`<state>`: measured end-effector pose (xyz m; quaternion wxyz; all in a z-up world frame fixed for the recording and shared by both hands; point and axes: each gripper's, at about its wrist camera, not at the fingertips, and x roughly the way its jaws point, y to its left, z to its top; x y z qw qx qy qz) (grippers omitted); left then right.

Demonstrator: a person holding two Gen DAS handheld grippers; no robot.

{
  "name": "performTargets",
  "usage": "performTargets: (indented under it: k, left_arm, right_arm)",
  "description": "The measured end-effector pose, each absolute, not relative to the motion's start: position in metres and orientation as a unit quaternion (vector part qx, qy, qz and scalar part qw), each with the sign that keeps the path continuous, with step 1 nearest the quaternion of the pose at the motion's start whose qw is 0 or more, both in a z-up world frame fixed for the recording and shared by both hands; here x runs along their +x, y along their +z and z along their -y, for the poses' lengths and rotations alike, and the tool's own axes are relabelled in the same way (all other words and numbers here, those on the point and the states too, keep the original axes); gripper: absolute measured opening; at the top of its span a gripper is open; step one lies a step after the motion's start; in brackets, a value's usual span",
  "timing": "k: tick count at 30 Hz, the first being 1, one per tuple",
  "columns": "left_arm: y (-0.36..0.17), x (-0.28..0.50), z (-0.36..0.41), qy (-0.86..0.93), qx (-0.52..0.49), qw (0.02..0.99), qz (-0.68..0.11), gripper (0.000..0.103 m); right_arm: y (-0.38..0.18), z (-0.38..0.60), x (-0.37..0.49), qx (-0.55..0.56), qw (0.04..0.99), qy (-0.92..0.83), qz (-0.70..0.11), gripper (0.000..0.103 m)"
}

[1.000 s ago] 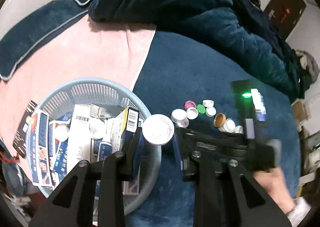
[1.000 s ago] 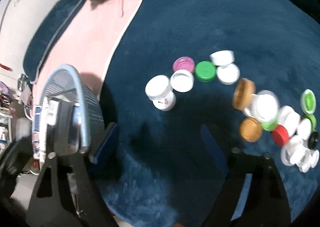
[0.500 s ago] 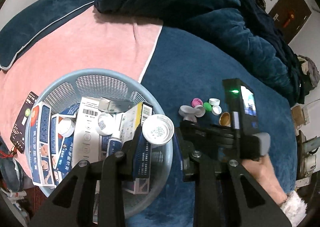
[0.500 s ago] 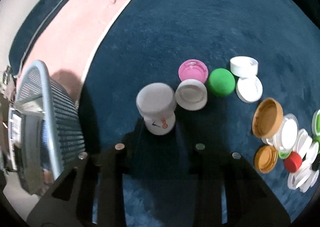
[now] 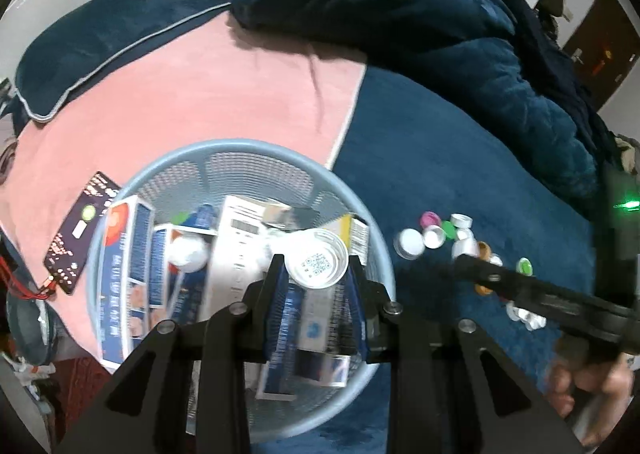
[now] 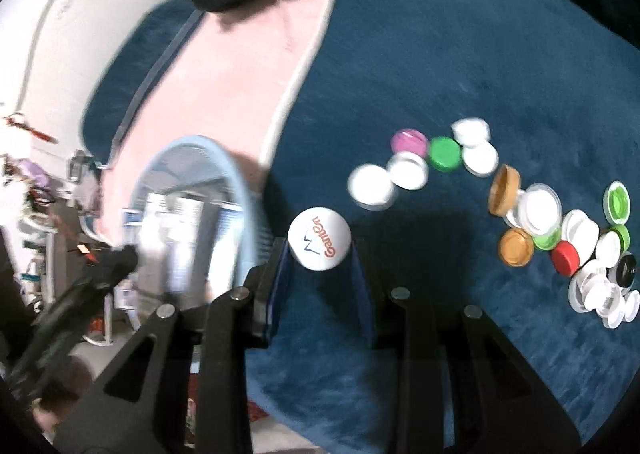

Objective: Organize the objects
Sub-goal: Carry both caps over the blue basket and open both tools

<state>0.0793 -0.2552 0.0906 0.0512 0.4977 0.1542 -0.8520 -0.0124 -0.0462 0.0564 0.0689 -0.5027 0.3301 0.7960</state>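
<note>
Grippers [image 5: 316, 268] [image 6: 320, 250] — each clamping white cap

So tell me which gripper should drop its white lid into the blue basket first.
Left. The left gripper already holds its white QR-printed lid over the pale blue mesh basket; the right gripper holds its white logo lid beside it.

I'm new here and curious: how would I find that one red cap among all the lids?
Start at the dark blue blanket and follow the curved trail of loose plastic lids to its crowded right end. There the small red cap lies between a tan lid and a black cap. It is the only red one.
</note>
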Motion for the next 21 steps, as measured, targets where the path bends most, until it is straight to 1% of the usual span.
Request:
performTargets:
  k: [5, 10, 21]
  left_arm:
    - [0.088, 0.079, 0.267, -0.85, 0.499, 0.076, -0.15, 0.029]
    - [0.089, 0.08, 0.275, -0.852, 0.495, 0.089, -0.148, 0.029]
    - [0.097, 0.076, 0.325, -0.854, 0.46, 0.123, -0.209, 0.029]
  right_arm:
    - [0.079, 0.08, -0.032, -0.481, 0.026, 0.817, -0.316, 0.032]
    - [0.085, 0.101, -0.046, -0.477, 0.004, 0.821, -0.313, 0.032]
    - [0.086, 0.122, -0.07, -0.475, -0.008, 0.82, -0.319, 0.033]
